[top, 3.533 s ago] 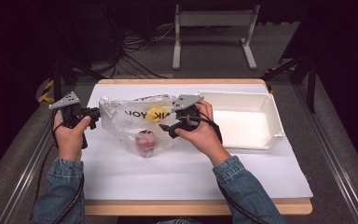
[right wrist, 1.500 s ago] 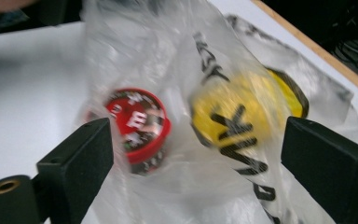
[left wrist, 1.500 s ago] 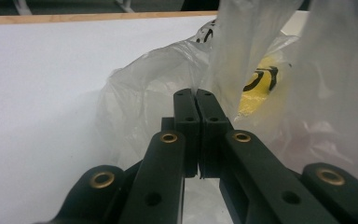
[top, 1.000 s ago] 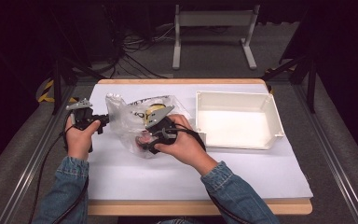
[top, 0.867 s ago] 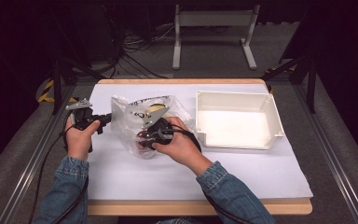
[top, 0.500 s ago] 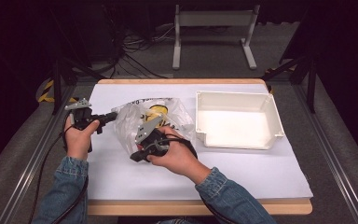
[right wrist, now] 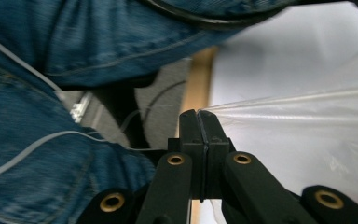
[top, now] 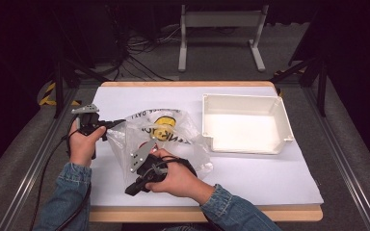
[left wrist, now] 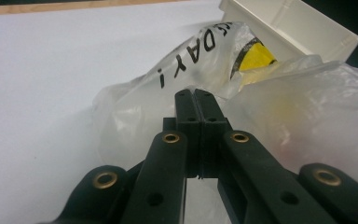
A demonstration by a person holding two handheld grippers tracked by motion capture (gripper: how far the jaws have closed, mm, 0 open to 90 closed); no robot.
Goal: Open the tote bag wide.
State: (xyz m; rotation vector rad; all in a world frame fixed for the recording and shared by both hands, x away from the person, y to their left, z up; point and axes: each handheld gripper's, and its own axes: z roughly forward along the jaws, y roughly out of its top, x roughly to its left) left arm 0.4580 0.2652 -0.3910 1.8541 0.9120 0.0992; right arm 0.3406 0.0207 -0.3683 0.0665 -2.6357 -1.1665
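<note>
sleeves: blue denim, cuffs stitched | left gripper (left wrist: 195,93): black two-jaw tool, brass-ringed holes behind the fingertips, grey three-cornered plate on top, black cable trailing back from the handle | right gripper (right wrist: 199,113): same black build, brass rings behind the fingertips, grey plate, black cable looped at the hand

Left gripper (top: 118,122): jaws fully closed, held level, pointing right across the table. Right gripper (top: 134,185): jaws fully closed, pointing back toward the person's side, hand (top: 173,178) wrapped over its body
</note>
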